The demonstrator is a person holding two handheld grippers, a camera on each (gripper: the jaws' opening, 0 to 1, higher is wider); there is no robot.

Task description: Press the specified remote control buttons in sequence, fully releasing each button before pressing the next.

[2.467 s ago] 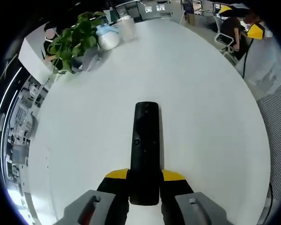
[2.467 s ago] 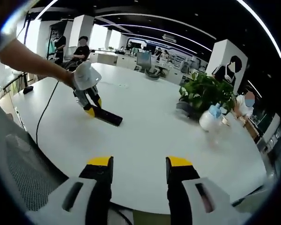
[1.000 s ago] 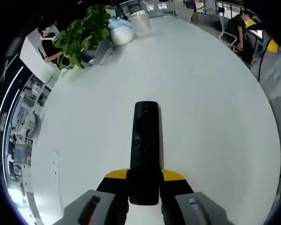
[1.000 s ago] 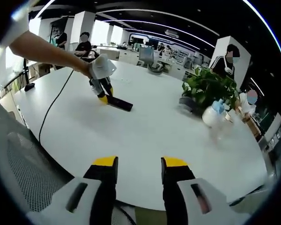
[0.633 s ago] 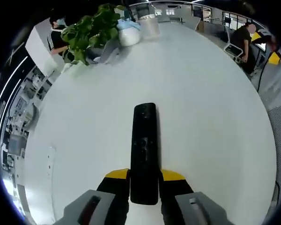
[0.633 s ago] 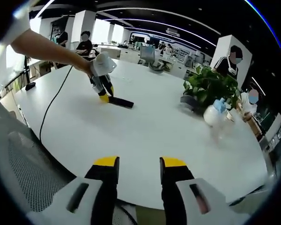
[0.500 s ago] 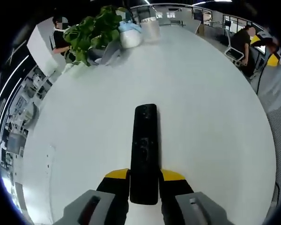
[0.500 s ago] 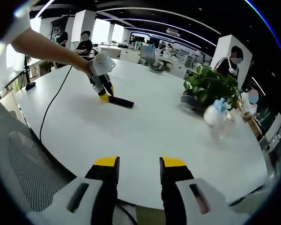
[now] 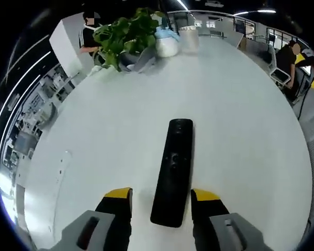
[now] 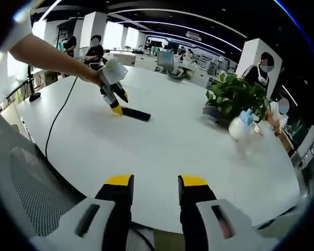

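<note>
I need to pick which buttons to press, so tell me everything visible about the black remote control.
The remote control is a slim, matte black bar, plastic by its look, lying flat and face up on the white table. A round button ring sits near mid-length; other keys are too small to tell. In the left gripper view it lies between the open yellow-tipped jaws of the left gripper, slightly skewed, with a gap on each side. The right gripper view shows it far across the table.

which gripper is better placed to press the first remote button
Left, likely. Its gripper is open right over the near end of the remote, while the right gripper hovers far off at the table edge.
</note>
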